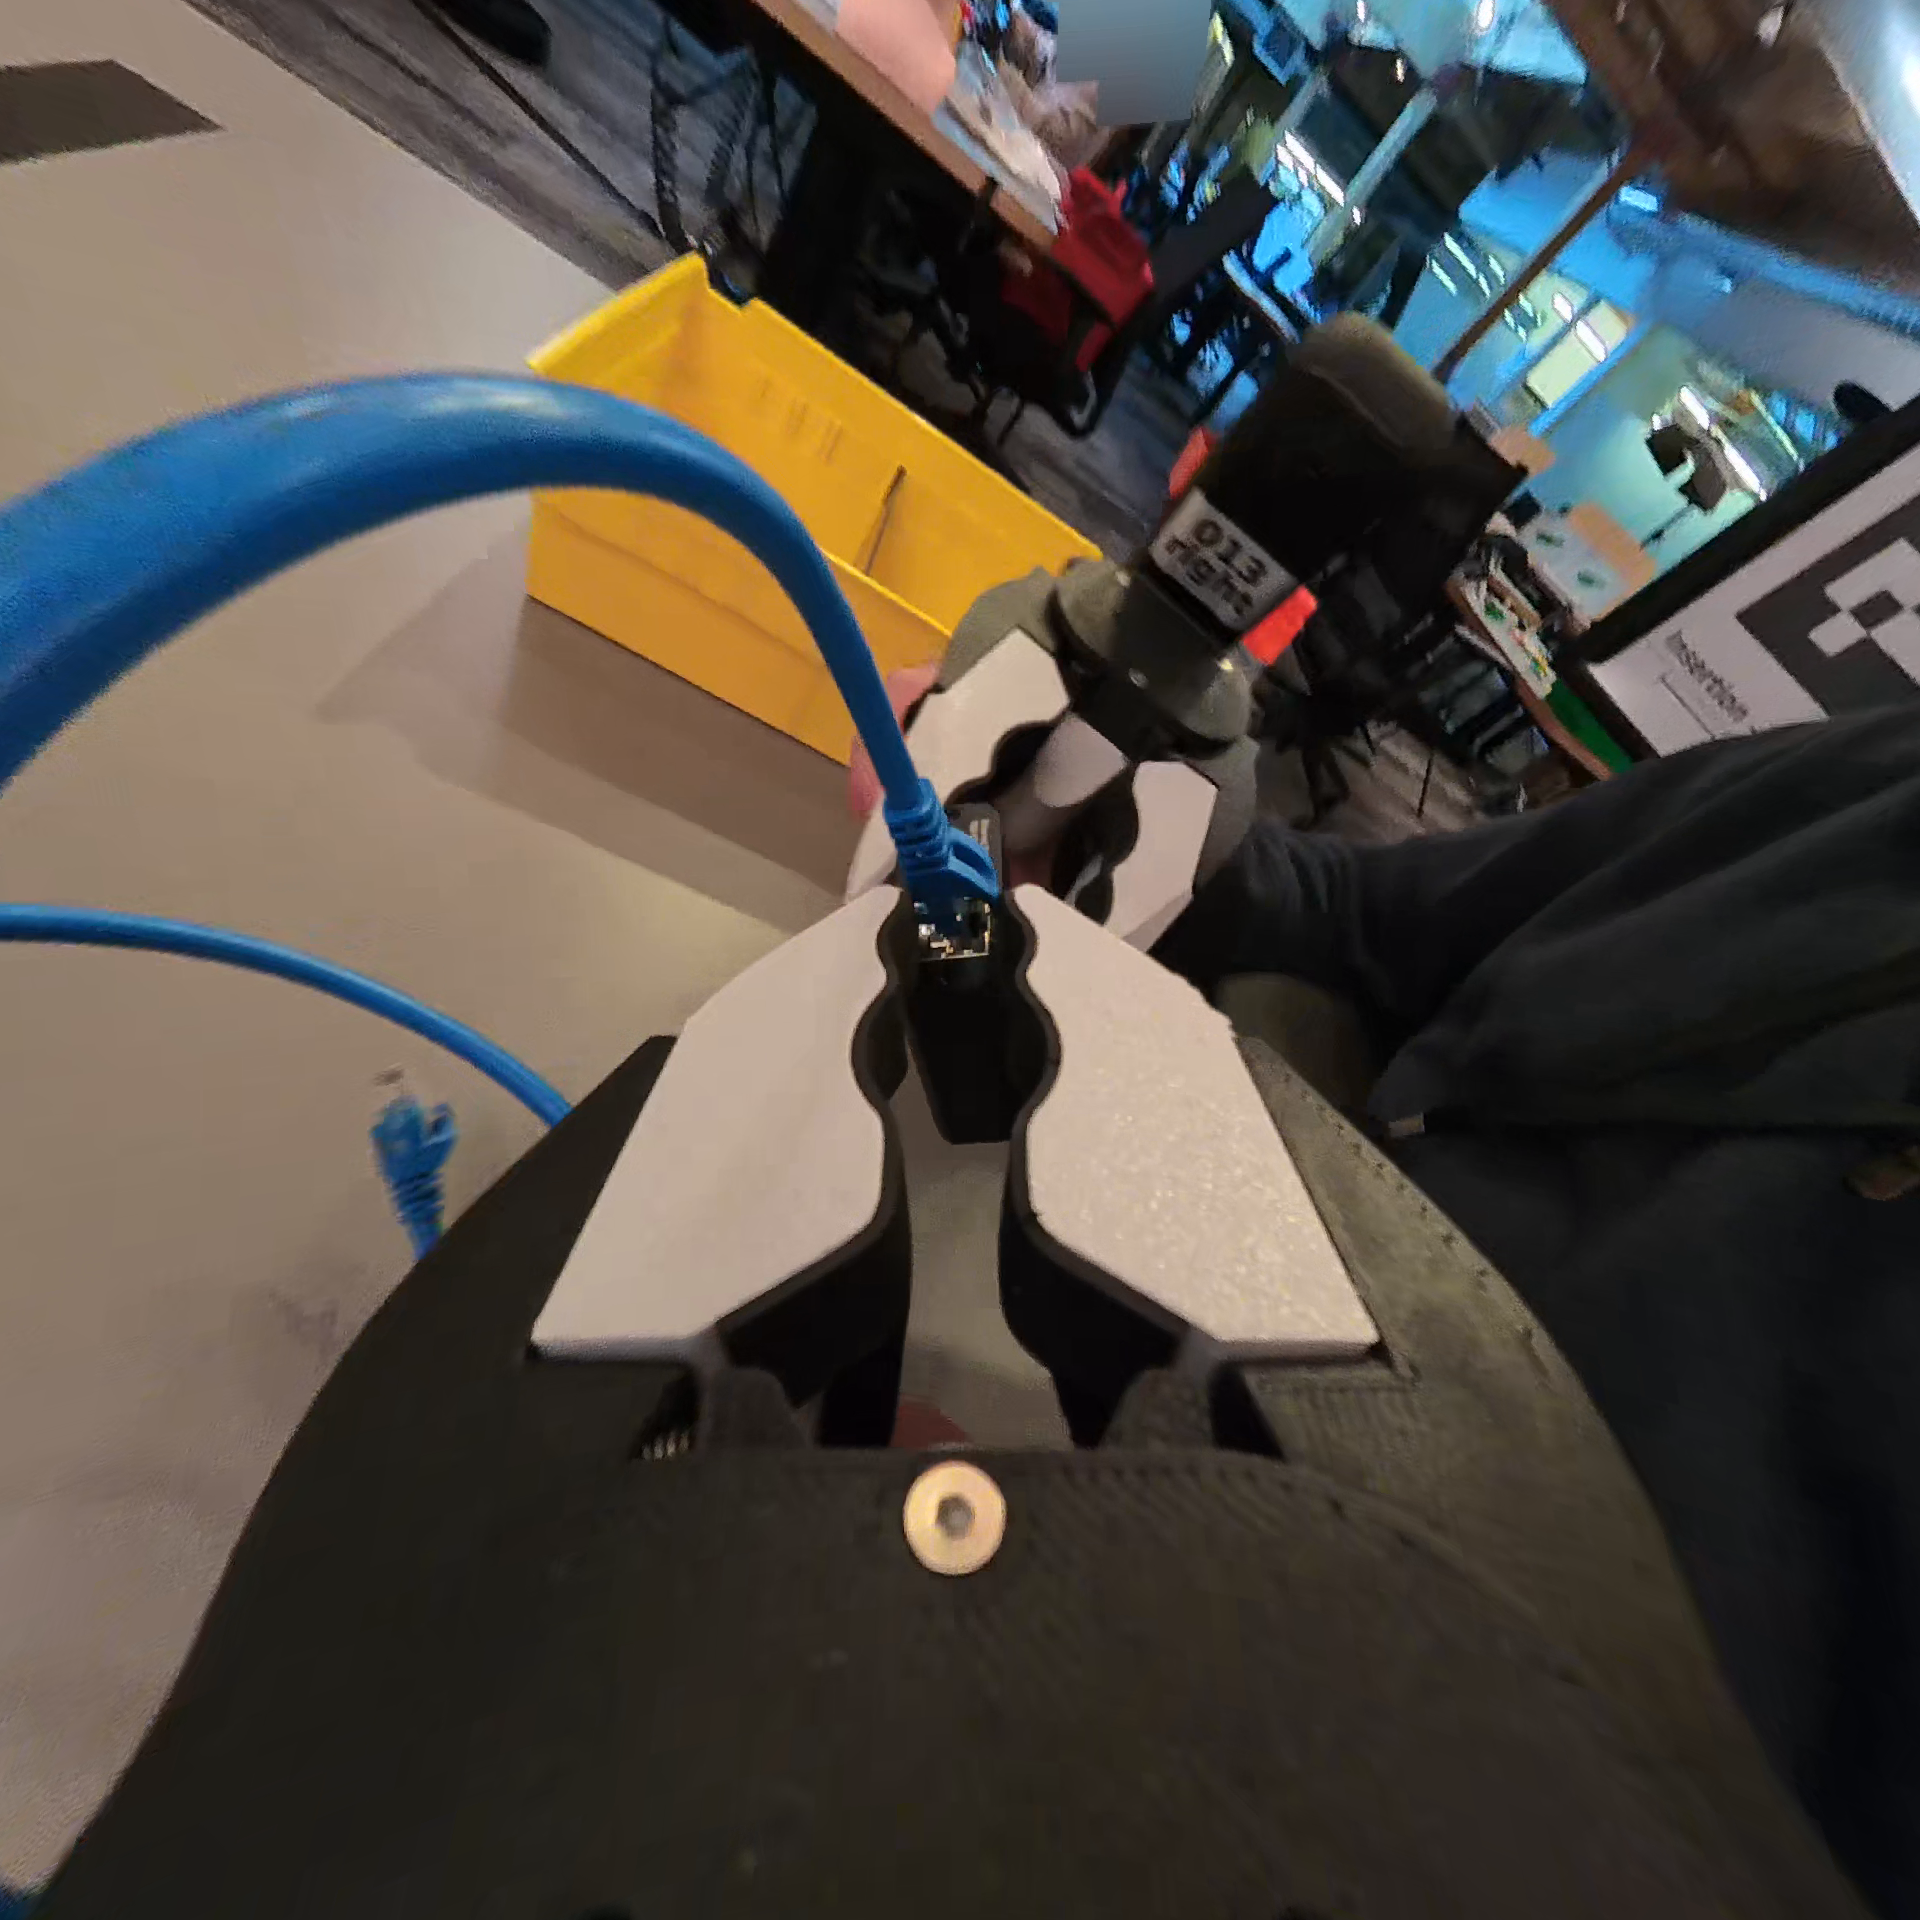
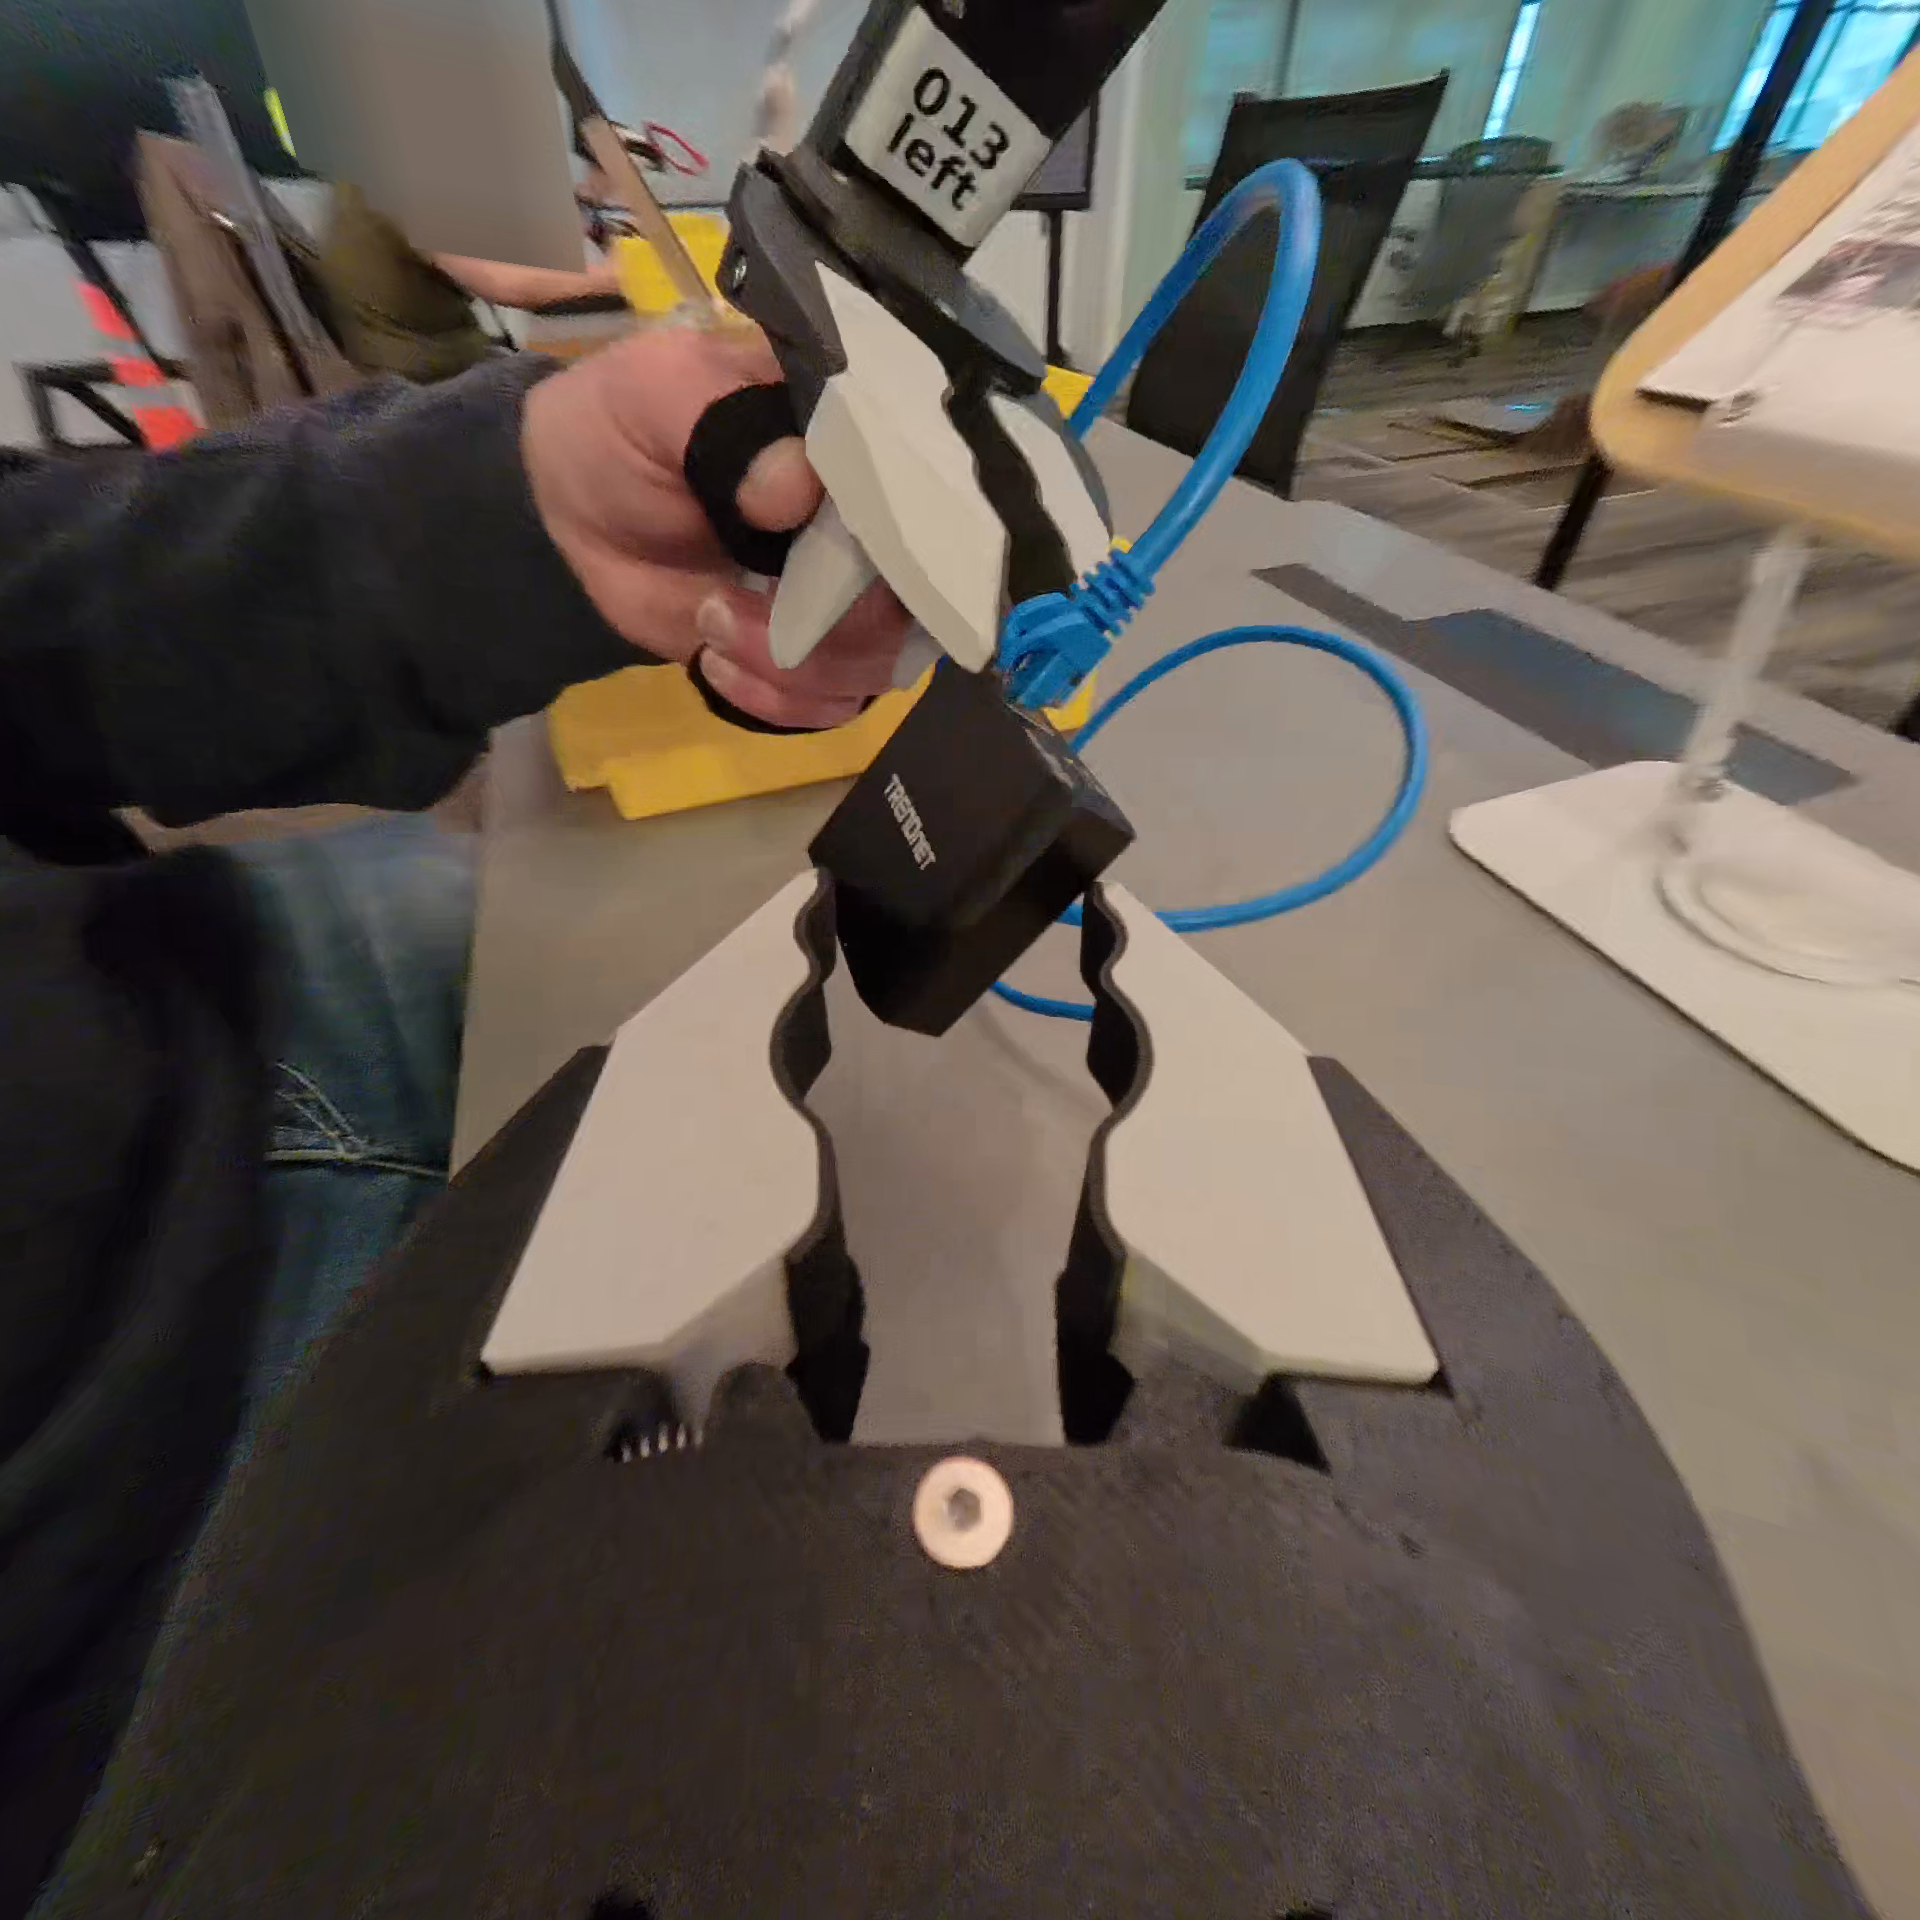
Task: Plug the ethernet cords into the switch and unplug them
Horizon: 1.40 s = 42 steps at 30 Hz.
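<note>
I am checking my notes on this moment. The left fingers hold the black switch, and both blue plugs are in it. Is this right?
Not fully. The left fingers do hold the black switch, but only one blue plug is in it. The other blue plug lies loose on the table, apart from the switch. The left wrist view shows this.

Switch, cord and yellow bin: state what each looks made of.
Switch: black, matte casing, probably plastic, possibly painted metal.
Cord: blue, smooth, bending jacket, likely rubbery plastic; ribbed moulded boot.
Yellow bin: glossy rigid moulded plastic, by its sheen.
</note>
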Available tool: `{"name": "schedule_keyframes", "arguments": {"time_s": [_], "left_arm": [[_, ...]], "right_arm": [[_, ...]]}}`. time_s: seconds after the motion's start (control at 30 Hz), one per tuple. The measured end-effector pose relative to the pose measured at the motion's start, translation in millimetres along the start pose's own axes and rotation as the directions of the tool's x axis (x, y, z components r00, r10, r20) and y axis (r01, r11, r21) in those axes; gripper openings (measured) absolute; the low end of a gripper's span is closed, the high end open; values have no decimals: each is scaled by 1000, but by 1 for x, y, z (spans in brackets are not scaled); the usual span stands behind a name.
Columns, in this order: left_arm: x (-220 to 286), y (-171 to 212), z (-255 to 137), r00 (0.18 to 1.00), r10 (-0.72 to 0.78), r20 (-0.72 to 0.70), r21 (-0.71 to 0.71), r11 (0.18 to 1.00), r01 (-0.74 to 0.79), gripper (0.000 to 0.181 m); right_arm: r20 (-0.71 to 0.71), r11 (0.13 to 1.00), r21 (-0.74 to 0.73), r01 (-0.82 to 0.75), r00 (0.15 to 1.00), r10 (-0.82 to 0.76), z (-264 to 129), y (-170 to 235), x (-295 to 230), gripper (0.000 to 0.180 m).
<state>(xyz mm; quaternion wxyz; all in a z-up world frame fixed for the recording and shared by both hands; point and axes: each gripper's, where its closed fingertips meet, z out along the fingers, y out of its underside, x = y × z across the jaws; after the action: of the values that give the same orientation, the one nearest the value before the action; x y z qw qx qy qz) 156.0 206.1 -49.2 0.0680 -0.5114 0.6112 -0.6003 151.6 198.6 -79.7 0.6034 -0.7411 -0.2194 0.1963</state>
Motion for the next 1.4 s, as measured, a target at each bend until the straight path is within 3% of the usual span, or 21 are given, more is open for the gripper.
{"name": "schedule_keyframes", "arguments": {"time_s": [0.17, 0.23, 0.37, 0.43, 0.6, 0.83, 0.97, 1.07, 1.17, 1.27, 1.33, 1.4], "left_arm": [[9, 10, -3, 998, 41, -54, -157, 986, -49, 14], [7, 5, -3, 997, 75, -22, -162, 984, -77, 15], [4, -13, -10, 993, 103, 52, -40, 994, -101, 43], [2, -11, -17, 990, 104, 95, 21, 994, -107, 48], [0, 7, -11, 995, 13, 97, 165, 986, -29, 46], [6, 14, 2, 999, -32, -4, 204, 978, 32, 33], [11, 23, -3, 1000, -25, -19, 92, 995, 26, 23], [12, 30, -7, 999, -34, -6, -23, 999, 33, 23], [12, 34, -14, 999, -37, 5, -110, 993, 38, 23], [11, 41, -21, 997, -69, 29, -210, 975, 73, 24], [8, 47, -24, 994, -90, 57, -280, 955, 102, 23], [7, 54, -24, 991, -118, 62, -352, 927, 132, 23]], "right_arm": [[192, 991, -19, -135, 972, 136, 9, 4, -16, 29], [204, 978, 18, -207, 958, 199, 12, 1, -13, 25], [254, 927, 156, -342, 921, 297, 10, -16, -5, 22], [271, 882, 227, -413, 896, 350, 6, -25, 4, 22], [330, 797, 323, -510, 850, 411, 0, -35, 14, 22], [372, 801, 285, -527, 831, 415, 9, -33, -2, 22], [266, 885, 244, -398, 905, 333, 8, -27, -5, 28], [121, 963, 194, -190, 978, 168, 5, -24, -6, 39], [-51, 994, 79, 75, 996, -72, 0, -23, -4, 45], [-202, 892, -152, 426, 870, -450, -8, -24, -2, 57], [-189, 756, -236, 610, 735, -652, -7, -32, -16, 63], [-133, 652, -326, 685, 649, -749, 1, -31, -24, 76]]}}
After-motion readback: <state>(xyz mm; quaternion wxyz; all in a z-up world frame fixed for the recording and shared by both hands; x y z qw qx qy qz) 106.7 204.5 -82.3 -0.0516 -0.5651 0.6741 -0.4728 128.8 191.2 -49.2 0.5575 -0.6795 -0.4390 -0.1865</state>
